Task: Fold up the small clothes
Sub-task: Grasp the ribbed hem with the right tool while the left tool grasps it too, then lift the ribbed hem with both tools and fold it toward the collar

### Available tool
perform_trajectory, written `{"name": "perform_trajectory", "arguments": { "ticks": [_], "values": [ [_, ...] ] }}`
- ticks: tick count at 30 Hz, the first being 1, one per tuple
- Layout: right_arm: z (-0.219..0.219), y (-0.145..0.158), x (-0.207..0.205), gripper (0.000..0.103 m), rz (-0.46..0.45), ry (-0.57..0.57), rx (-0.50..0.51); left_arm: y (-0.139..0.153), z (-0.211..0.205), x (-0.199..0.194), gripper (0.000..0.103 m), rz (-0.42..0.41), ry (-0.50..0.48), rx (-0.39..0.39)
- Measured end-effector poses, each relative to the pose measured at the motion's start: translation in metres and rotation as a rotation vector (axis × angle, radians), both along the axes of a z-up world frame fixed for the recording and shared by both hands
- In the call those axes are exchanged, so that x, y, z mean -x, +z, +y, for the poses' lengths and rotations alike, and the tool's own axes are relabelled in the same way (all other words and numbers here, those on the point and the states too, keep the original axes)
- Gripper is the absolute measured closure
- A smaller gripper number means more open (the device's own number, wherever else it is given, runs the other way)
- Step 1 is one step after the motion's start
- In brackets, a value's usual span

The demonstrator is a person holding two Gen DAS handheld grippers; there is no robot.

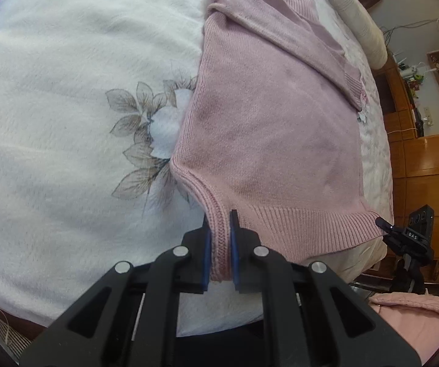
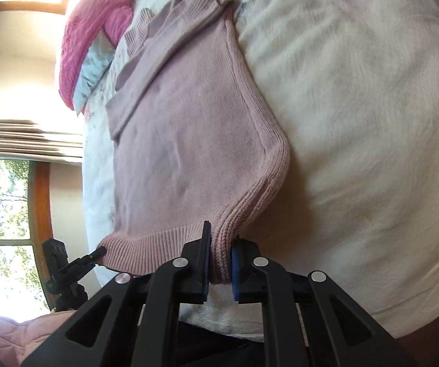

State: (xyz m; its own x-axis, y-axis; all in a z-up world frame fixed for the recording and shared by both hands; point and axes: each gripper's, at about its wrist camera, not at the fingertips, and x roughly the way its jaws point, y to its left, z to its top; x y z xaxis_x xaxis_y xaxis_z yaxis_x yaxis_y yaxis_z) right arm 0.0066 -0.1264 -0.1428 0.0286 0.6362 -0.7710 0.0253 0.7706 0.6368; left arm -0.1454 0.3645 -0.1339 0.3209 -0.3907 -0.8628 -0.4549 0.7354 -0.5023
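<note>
A pale pink knit sweater (image 1: 268, 140) lies spread on a white fleece blanket (image 1: 66, 91), one sleeve folded across its upper body. My left gripper (image 1: 220, 244) is shut on the ribbed hem at the sweater's near left corner. In the right wrist view the same sweater (image 2: 188, 140) stretches away from me. There my right gripper (image 2: 221, 260) is shut on the ribbed hem at the near right corner. Both corners are lifted slightly off the blanket (image 2: 357, 122). The right gripper's tip (image 1: 384, 224) shows at the far hem corner in the left wrist view.
A cream bolster (image 1: 357, 21) lies along the bed's far edge, with wooden shelves (image 1: 433, 91) behind. A bright pink knit (image 2: 87, 36) and a light blue cloth (image 2: 94, 70) sit beyond the sweater. Windows (image 2: 2, 208) are at the left. The bed edge runs just below both grippers.
</note>
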Motion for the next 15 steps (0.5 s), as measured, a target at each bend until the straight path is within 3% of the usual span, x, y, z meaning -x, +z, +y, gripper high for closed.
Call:
{"name": "perform_trajectory", "arguments": {
  "ticks": [8, 15],
  "values": [
    [0.012, 0.022, -0.069, 0.092, -0.043, -0.042, -0.037, 0.021, 0.032, -0.055, 0.094, -0.078, 0.060, 0.006],
    [0.027, 0.003, -0.132, 0.092, -0.006, -0.047, 0.006, 0.001, 0.059, -0.114, 0.094, -0.054, 0.083, -0.017]
  ]
}}
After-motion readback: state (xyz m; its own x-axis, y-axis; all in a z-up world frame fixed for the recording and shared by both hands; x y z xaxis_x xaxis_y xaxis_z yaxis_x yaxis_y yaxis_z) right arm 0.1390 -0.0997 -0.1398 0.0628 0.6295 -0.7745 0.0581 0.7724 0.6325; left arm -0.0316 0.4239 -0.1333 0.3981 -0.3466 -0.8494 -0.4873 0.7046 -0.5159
